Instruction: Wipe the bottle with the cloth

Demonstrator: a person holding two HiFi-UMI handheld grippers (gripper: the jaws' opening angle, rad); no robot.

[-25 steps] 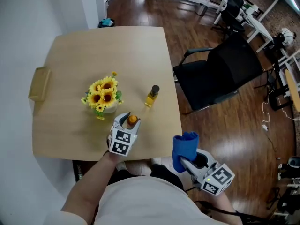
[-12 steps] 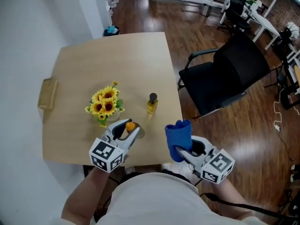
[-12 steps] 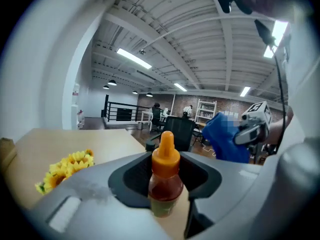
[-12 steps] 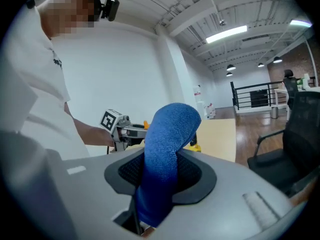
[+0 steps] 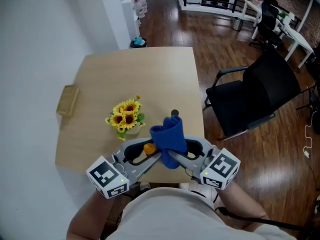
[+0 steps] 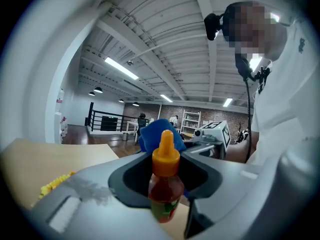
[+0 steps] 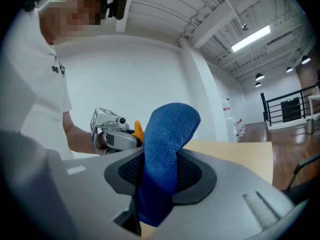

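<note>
My left gripper [image 5: 145, 156] is shut on a small sauce bottle [image 6: 164, 184] with an orange cap [image 5: 149, 148], held up above the table's near edge. My right gripper [image 5: 170, 156] is shut on a folded blue cloth [image 5: 168, 138], which stands up right beside the bottle's cap; whether they touch I cannot tell. In the right gripper view the blue cloth [image 7: 164, 159] fills the jaws, and the orange cap [image 7: 138, 130] peeks out behind it. In the left gripper view the blue cloth [image 6: 152, 133] shows just behind the bottle.
On the wooden table [image 5: 140, 79] stand a small pot of sunflowers [image 5: 126, 118] and a second bottle with a dark cap [image 5: 174, 114], mostly hidden by the cloth. A tan block [image 5: 67, 100] lies at the table's left edge. A black chair [image 5: 255, 94] stands to the right.
Both grippers have come together in front of me: the left one lifted the bottle off the table, and the right one brought the cloth left, up to the bottle.
</note>
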